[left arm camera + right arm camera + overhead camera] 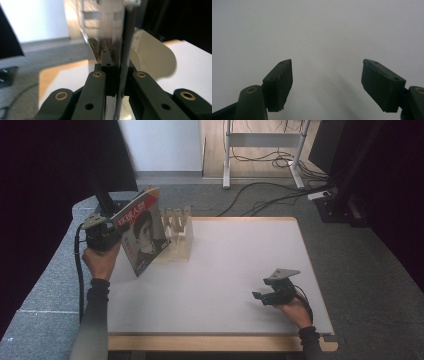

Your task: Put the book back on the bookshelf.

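Left gripper (116,227) clamped on magazine (142,232), lifted tilted over table's (240,270) far-left corner beside wooden rack (177,235). Right gripper (262,297) spread, empty, near right edge. Risk: thin-edge pinch, magazine may slip or flop.

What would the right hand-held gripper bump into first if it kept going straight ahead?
Probably the white table top: the right hand-held gripper, jaws open, points down at its bare surface with nothing between. How far off is unclear.
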